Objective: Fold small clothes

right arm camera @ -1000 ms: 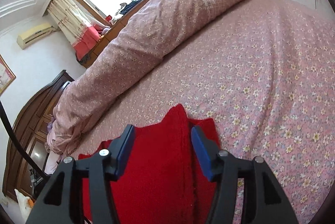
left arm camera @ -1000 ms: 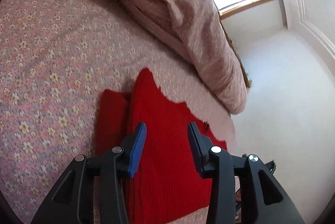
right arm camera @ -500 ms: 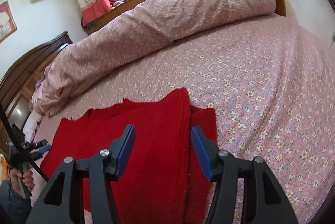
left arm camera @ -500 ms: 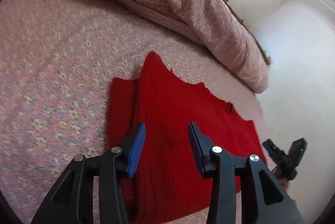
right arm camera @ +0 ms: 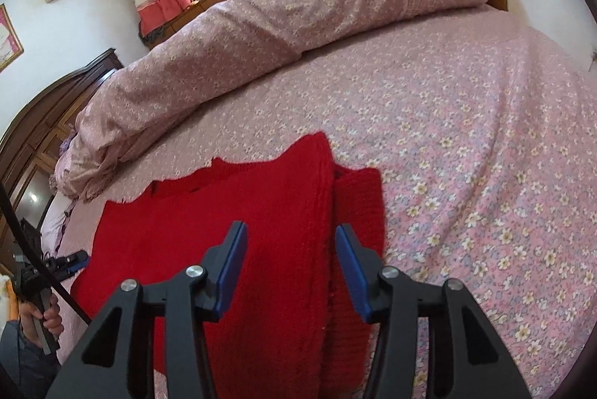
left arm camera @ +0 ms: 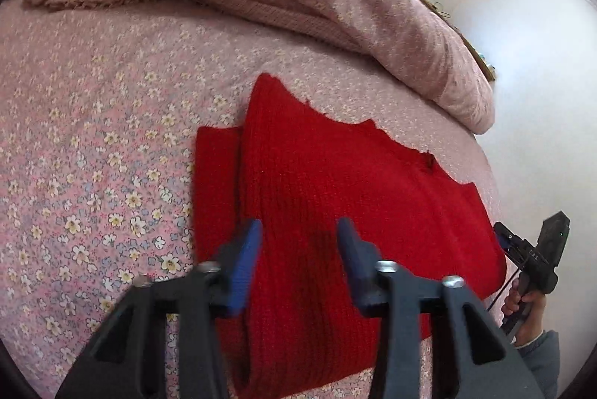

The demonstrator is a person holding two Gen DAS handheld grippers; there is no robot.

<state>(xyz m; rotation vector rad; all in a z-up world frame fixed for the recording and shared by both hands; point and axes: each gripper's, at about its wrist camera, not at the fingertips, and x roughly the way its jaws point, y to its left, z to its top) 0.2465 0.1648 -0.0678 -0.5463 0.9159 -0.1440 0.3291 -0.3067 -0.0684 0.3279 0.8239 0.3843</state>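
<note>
On the flowered bedsheet [right arm camera: 466,137], near the bed's edge, a red knitted sweater [left arm camera: 335,193] lies spread flat, with one side panel already folded in over the body so that a long ridge runs down it and a narrower strip of red sticks out beside that fold. Behind it a rolled pink quilt [right arm camera: 298,11] stretches along the far side of the bed, well apart from the garment. The left gripper [left arm camera: 298,242] hovers above the sweater's near part, its blue-padded fingers [left arm camera: 248,261] standing a moderate way apart and closing, with nothing pinched between them; the knit shows below the gap, but I cannot tell whether the tips touch it. The right gripper [right arm camera: 289,249] hangs over the folded ridge, its jaws also partly spread and narrowing, empty as far as I can see. From the left camera, the person's right hand [left arm camera: 522,302] holds its tool off the sweater's far corner. I would judge the folding barely begun: one side fold looks done, while the opposite side, any sleeve there and the final halving remain. The jagged upper edge looks uneven, so some straightening may be needed before the next fold.
</note>
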